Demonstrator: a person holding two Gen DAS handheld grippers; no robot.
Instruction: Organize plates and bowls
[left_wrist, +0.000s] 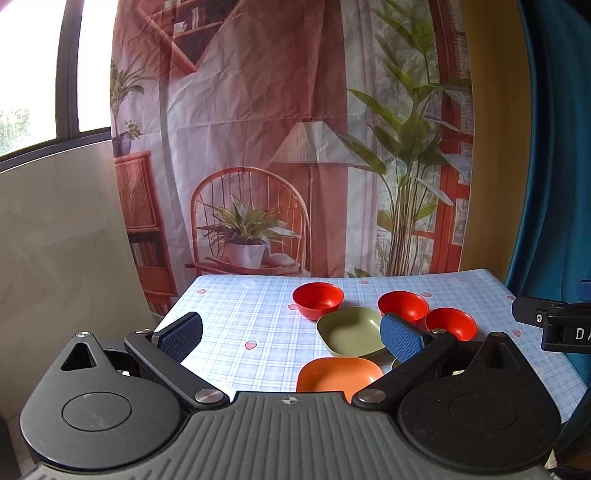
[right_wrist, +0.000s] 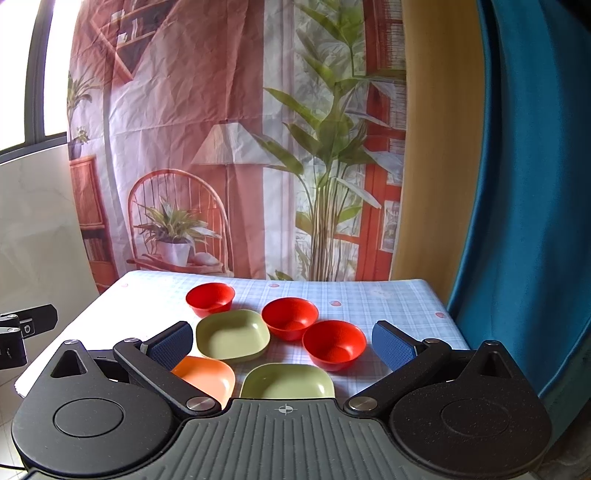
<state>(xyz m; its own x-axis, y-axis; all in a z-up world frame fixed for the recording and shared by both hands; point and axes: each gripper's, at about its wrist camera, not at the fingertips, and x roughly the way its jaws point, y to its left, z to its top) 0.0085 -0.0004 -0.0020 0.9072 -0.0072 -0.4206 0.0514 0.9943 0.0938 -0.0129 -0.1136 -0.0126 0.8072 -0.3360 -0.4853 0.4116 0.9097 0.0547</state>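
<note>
Three red bowls stand on the checked tablecloth: a far left one (right_wrist: 210, 298), a middle one (right_wrist: 290, 317) and a near right one (right_wrist: 334, 344). A green square plate (right_wrist: 232, 334) lies between them, a second green plate (right_wrist: 288, 382) lies nearer, and an orange plate (right_wrist: 205, 376) lies at the near left. In the left wrist view I see the red bowls (left_wrist: 317, 300), a green plate (left_wrist: 351, 330) and the orange plate (left_wrist: 338, 374). My left gripper (left_wrist: 291, 338) is open and empty above the table's near edge. My right gripper (right_wrist: 282, 345) is open and empty above the near plates.
The table (right_wrist: 388, 295) has a blue checked cloth and ends at a printed backdrop curtain behind. A blue curtain (right_wrist: 524, 184) hangs at the right. A white wall panel (left_wrist: 55, 240) stands at the left. The right gripper's body (left_wrist: 554, 321) shows at the left view's right edge.
</note>
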